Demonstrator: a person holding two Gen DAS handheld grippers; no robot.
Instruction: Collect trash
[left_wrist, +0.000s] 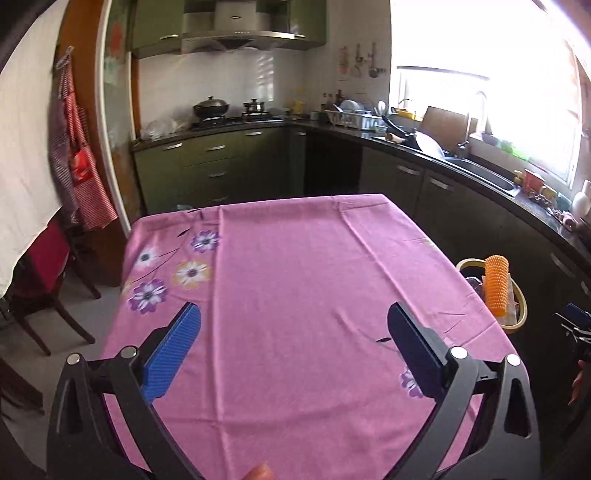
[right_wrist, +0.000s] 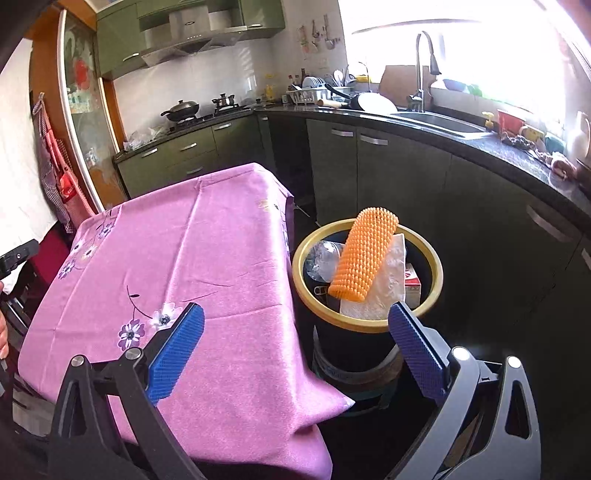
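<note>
Both my grippers, left (left_wrist: 293, 354) and right (right_wrist: 295, 354), stand wide and hold nothing. Beside the table (right_wrist: 207, 236), the bin (right_wrist: 436, 275) holds an orange spiky roll (right_wrist: 364, 253), plastic and a carton. No trash shows on the cloth, so I judge collecting nearly done.

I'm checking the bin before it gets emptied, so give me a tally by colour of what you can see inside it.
Orange: 1, spiky foam sleeve
Clear: 1, crushed plastic bottle
White: 1, plastic wrapper
Red and white: 1, small box
Total: 4 visible in the bin; anything underneath is hidden.
</note>
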